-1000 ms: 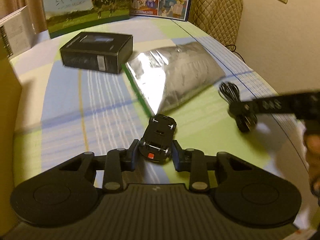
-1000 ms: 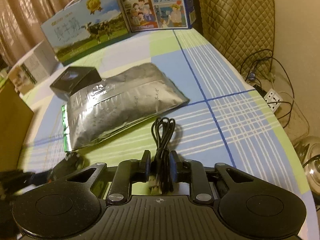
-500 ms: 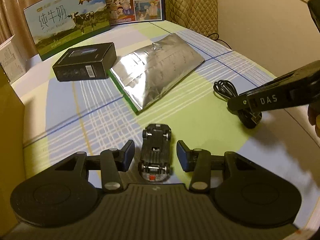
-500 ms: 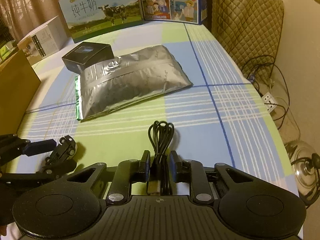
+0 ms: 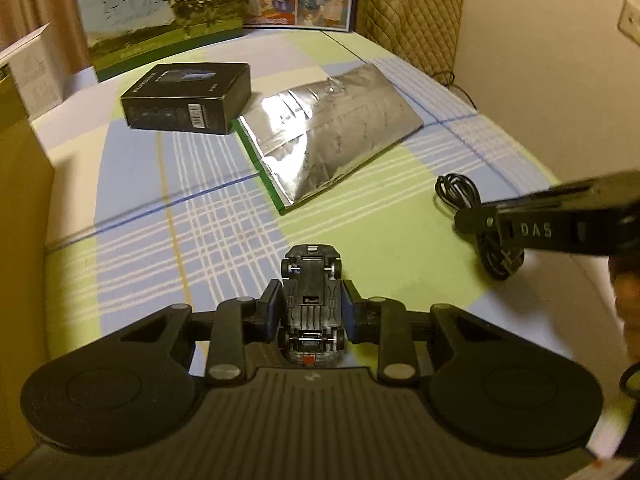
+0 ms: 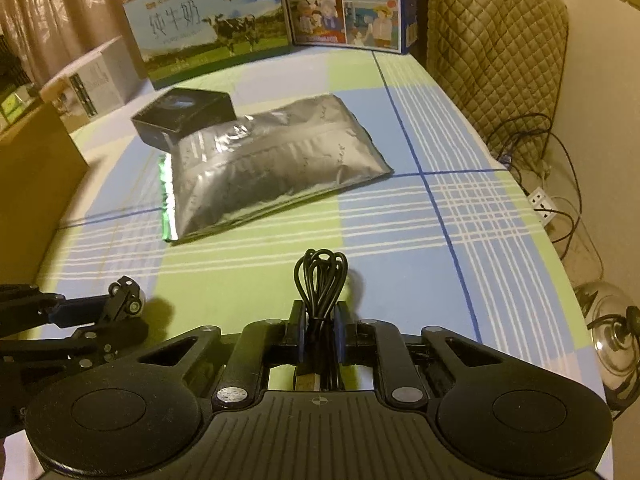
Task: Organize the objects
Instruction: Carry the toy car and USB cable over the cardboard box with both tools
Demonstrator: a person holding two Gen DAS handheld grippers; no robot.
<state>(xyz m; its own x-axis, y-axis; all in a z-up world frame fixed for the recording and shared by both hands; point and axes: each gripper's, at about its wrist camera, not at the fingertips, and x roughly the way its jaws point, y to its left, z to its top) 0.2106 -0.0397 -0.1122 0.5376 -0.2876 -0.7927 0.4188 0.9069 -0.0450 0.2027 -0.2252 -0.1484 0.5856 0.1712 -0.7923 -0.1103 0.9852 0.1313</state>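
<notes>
A small black toy car [image 5: 312, 276] lies upside down, wheels up, between the fingers of my left gripper [image 5: 312, 294], which is shut on its sides just above the checked tablecloth. The car's front end [image 6: 126, 300] also shows in the right wrist view, sticking out of the left gripper [image 6: 108, 316]. A coiled black USB cable [image 6: 320, 276] is held in my right gripper [image 6: 319, 320], shut on the bundle, with the loops poking forward. From the left wrist view the right gripper [image 5: 476, 220] reaches in from the right, the cable [image 5: 456, 190] hanging at its tip.
A silver foil bag [image 5: 332, 136] and a black box [image 5: 188, 100] lie mid-table. Two milk cartons [image 6: 208, 28] stand along the back. A cardboard box [image 5: 20, 208] walls the left side. Right of the table edge are a quilted chair [image 6: 496, 48], power strip [image 6: 542, 204] and glass jar [image 6: 612, 332].
The left gripper held the car tilted, opened half a second ago with the car lying between its fingers, and has shut on it again. The right gripper kept its hold on the cable.
</notes>
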